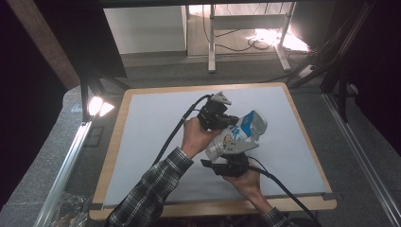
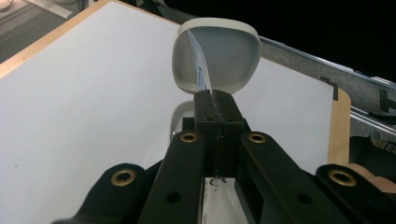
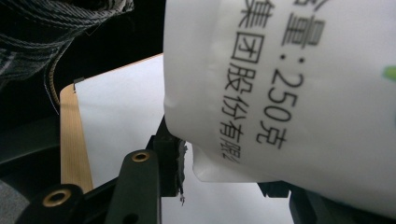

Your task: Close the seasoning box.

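A white stand-up pouch (image 1: 239, 132) with blue print hangs tilted above the middle of the white table mat (image 1: 146, 142), held between both grippers. My left gripper (image 1: 230, 122) comes at it from the left, and its jaws (image 2: 214, 95) are shut on a thin side seam of the pouch. Past them stands the pouch's oval end (image 2: 217, 56). My right gripper (image 1: 226, 153) comes in from below and is shut on the pouch's lower part. There the white pouch face with black print (image 3: 289, 93) sits between its jaws (image 3: 224, 163). The right-hand jaw is mostly hidden behind the pouch.
The table has a wooden rim (image 1: 111, 156). A lit lamp (image 1: 97, 106) stands off its left side. Desk legs (image 1: 211, 47) and floor cables (image 1: 257, 42) lie beyond the far edge. A metal rail (image 1: 359, 156) runs along the right. Black cables trail from both grippers.
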Demonstrator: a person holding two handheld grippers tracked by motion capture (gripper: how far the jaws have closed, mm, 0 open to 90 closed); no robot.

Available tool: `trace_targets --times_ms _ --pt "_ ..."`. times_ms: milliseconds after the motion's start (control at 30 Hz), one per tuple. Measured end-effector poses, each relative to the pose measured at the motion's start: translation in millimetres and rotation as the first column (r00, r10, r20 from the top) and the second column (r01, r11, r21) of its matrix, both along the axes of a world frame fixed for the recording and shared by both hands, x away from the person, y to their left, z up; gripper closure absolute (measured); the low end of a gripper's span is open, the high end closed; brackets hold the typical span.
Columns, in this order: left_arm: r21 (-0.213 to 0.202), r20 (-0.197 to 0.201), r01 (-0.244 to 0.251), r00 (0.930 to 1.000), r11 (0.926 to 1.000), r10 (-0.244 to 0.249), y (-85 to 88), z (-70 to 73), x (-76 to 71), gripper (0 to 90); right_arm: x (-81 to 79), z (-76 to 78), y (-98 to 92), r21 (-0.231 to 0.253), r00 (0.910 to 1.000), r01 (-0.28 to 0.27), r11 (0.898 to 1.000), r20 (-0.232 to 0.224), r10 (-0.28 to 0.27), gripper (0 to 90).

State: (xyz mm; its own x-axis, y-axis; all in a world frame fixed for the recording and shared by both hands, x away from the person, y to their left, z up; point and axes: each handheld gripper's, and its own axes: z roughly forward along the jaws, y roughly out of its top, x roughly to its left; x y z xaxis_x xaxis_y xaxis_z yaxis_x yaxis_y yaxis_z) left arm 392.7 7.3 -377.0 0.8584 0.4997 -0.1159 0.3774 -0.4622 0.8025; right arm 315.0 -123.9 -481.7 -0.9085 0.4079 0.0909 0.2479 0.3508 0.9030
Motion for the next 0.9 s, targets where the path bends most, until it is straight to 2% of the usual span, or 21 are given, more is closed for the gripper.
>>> trace_targets --times_ms 533,900 --pt "-0.006 -0.003 -0.003 1.0 1.0 0.003 -1.1 0.9 0.1 90.0 -1.0 0.4 1.7 0.006 1.0 0.006 1.0 -0.003 -0.006 57.2" --pt "-0.005 -0.006 0.001 1.0 1.0 -0.001 -1.2 1.0 0.4 90.0 -2.9 0.2 3.7 -0.004 0.9997 0.014 1.0 0.019 -0.014 57.2"
